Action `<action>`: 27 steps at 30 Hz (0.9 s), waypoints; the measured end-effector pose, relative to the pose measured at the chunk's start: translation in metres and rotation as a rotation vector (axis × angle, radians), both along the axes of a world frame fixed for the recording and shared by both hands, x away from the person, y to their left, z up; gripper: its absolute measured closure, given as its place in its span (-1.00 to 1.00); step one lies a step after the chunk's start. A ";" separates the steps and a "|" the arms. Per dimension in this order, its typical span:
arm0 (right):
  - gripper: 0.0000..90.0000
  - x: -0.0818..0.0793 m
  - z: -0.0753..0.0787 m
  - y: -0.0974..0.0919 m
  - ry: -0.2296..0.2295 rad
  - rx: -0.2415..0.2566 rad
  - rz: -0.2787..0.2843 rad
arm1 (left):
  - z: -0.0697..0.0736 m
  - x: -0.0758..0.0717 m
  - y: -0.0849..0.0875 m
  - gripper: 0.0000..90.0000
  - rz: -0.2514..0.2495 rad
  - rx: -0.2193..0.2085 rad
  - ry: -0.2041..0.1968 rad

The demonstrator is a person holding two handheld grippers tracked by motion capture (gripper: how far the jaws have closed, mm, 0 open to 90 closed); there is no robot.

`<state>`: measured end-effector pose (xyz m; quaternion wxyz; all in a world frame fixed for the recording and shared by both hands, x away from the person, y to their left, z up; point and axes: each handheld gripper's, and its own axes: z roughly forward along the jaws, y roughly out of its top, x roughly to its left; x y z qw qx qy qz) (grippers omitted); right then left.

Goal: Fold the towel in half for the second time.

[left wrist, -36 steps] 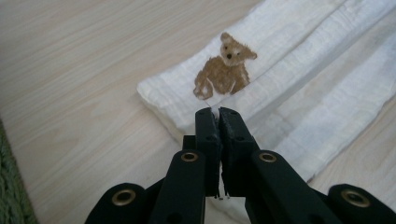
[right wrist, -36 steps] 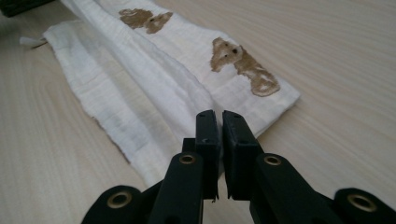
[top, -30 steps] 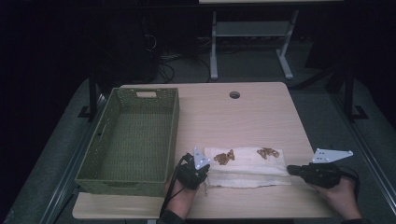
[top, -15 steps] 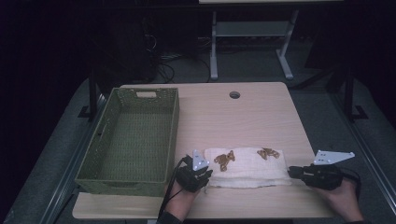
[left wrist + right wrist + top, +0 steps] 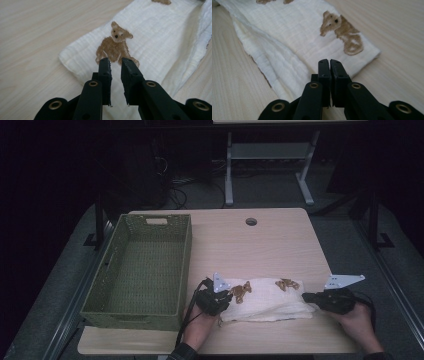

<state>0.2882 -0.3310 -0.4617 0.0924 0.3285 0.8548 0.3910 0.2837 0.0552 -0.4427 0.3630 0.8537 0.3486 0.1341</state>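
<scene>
A folded white muslin cloth with brown teddy bears (image 5: 265,301) is seen in the lower centre of the high view, lying flat on the wooden table (image 5: 280,245), just right of the green woven basket (image 5: 145,270), which stands empty. The left gripper (image 5: 115,62) is placed over the cloth's left end; its jaws are a little apart, after a small opening and closing just now, and no fabric is pinched between them. The right gripper (image 5: 329,62) is held at the cloth's right end with the jaws pressed together, apparently on nothing. If the cloth is lifted now, probably only the top layer is caught, or none, so the fold can fall open. A late grip on one side can also drag the cloth askew.
</scene>
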 end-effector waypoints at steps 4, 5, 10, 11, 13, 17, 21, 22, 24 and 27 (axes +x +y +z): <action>0.94 -0.005 -0.003 0.001 0.015 -0.009 0.029 | -0.007 -0.001 0.001 0.71 -0.009 0.007 0.025; 0.94 -0.008 -0.003 0.000 0.013 -0.003 0.035 | -0.007 -0.002 0.002 0.68 -0.010 0.006 0.028; 0.91 -0.030 -0.002 -0.002 0.024 0.015 0.061 | -0.012 -0.006 0.004 0.53 -0.011 0.006 0.040; 0.91 -0.034 -0.002 -0.003 0.027 0.015 0.060 | -0.012 -0.007 0.004 0.50 -0.009 0.007 0.047; 0.90 -0.038 -0.003 -0.004 0.026 0.011 0.062 | -0.012 -0.007 0.004 0.45 -0.015 0.008 0.037; 0.77 -0.035 0.000 -0.006 0.018 0.047 0.050 | -0.011 -0.004 0.004 0.35 -0.011 0.008 0.023; 0.60 -0.022 0.005 -0.001 -0.001 0.048 0.035 | -0.011 -0.001 0.003 0.29 -0.007 0.005 0.016; 0.54 -0.013 0.007 0.000 -0.008 0.041 0.018 | -0.011 -0.001 0.003 0.28 -0.009 0.007 0.018; 0.53 -0.008 0.008 0.001 -0.011 0.043 0.013 | -0.011 -0.001 0.003 0.26 -0.008 0.006 0.020; 0.47 0.013 0.009 0.001 -0.032 0.027 -0.013 | -0.011 -0.001 0.004 0.20 -0.010 0.008 0.019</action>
